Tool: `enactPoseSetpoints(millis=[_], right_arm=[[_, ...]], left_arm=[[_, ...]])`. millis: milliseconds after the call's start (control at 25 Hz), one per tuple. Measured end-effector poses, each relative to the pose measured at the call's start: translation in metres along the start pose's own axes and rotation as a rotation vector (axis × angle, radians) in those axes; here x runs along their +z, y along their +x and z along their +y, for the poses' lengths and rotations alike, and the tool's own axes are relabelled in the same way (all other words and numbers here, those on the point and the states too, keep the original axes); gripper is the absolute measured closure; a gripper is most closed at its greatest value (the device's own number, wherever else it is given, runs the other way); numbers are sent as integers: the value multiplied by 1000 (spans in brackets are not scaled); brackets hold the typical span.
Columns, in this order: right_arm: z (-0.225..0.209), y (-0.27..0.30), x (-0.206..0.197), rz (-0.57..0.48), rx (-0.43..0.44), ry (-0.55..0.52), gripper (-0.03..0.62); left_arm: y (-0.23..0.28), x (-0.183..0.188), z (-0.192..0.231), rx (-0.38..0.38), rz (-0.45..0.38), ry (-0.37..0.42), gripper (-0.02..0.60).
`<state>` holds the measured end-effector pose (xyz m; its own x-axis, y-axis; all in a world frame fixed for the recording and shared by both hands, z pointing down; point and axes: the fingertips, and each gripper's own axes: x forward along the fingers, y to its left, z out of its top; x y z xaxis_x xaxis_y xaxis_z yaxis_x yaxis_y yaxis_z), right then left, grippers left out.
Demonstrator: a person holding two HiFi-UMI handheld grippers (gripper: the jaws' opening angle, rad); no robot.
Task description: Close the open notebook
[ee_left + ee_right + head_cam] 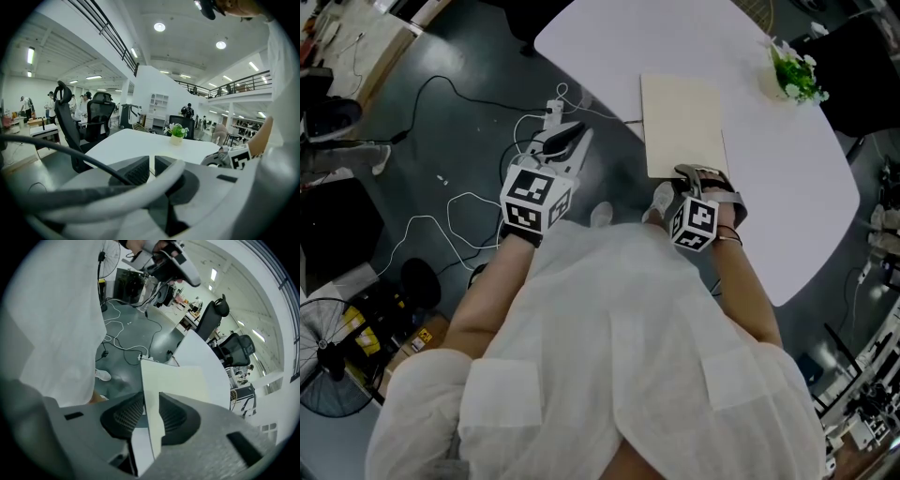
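Observation:
A cream notebook (pixel 682 122) lies on the white table (pixel 787 187), its near end at the table's front edge. My right gripper (pixel 691 174) points steeply down at that near end. In the right gripper view its pads are shut on the notebook's cover (pixel 174 379), which runs as a thin sheet up between them, with my right gripper (pixel 151 411) holding the sheet's near edge. My left gripper (pixel 565 133) hangs left of the table over the floor, away from the notebook. My left gripper (pixel 152 166) has its jaws nearly together with nothing between them.
A small potted plant (pixel 793 73) stands at the table's far right, also seen as the plant (pixel 176 132). Cables and a power strip (pixel 553 109) lie on the dark floor at left. A fan (pixel 328 361) stands lower left. Office chairs (pixel 70 126) flank the table.

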<state>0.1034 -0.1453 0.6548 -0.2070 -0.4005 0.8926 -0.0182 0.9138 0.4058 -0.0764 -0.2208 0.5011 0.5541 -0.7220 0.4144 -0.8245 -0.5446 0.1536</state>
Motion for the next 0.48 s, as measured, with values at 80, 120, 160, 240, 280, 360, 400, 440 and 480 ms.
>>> enactPoseSetpoints(millis=[80, 120, 160, 240, 280, 360, 400, 440, 480], right_arm=[[-10, -10, 3, -13, -20, 18, 490], [-16, -14, 4, -20, -29, 26, 490], [-22, -18, 6, -27, -41, 31, 490], [-36, -26, 9, -40, -71, 36, 496], [-44, -29, 11, -47, -88, 39, 507], [-58, -34, 13, -58, -124, 51, 520], [-66, -35, 13, -63, -143, 59, 520], [-73, -36, 14, -67, -162, 67, 520], [-80, -36, 14, -70, -181, 75, 522]], left_arm=[[1, 2, 0, -2, -3, 1, 551], [1, 2, 0, -3, -4, 2, 551], [2, 4, 1, -3, -5, 2, 551], [2, 6, 1, -3, -8, 3, 551], [2, 7, 1, -3, -8, 4, 551], [3, 8, 1, -3, -9, 4, 551], [3, 8, 2, -1, -10, 3, 551], [4, 8, 3, 1, -10, 2, 551], [5, 9, 4, 3, -11, 2, 551]])
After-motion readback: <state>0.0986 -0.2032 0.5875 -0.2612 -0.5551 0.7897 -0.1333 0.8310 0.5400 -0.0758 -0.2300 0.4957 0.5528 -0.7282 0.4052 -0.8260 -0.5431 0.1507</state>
